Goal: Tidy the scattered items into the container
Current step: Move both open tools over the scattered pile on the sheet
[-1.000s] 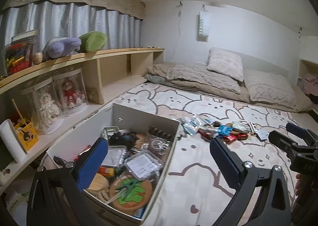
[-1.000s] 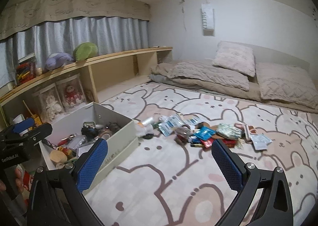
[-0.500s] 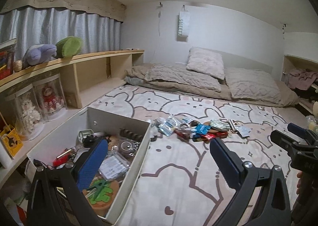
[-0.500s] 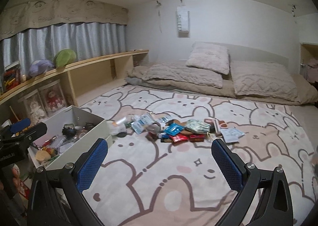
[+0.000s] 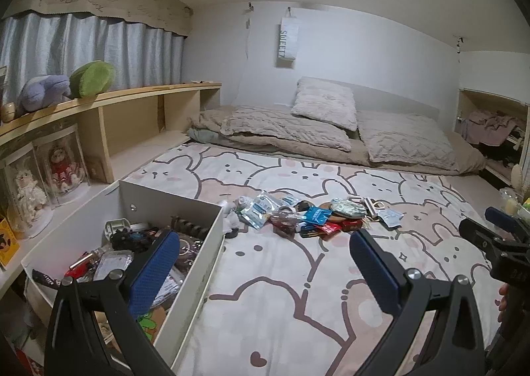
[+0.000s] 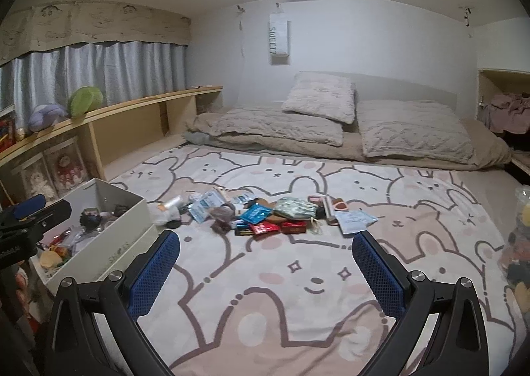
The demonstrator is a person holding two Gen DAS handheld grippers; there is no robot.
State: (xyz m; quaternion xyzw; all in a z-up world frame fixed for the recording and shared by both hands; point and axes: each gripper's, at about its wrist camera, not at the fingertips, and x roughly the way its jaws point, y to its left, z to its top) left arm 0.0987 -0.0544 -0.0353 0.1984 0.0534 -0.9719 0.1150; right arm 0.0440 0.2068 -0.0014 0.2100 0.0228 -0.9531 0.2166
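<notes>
Scattered items [image 6: 275, 215] lie on rug w/ container [image 6: 96, 237] just left; both grippers [image 5: 265, 263] [image 6: 266, 260] spread apart, empty.

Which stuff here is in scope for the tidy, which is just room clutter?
In scope:
- white box, partly filled
- pile of packets on the bunny blanket
- left gripper and right gripper, both open and empty

Just lying about:
- plush toys on the shelf
- cased dolls
- pillows
</notes>
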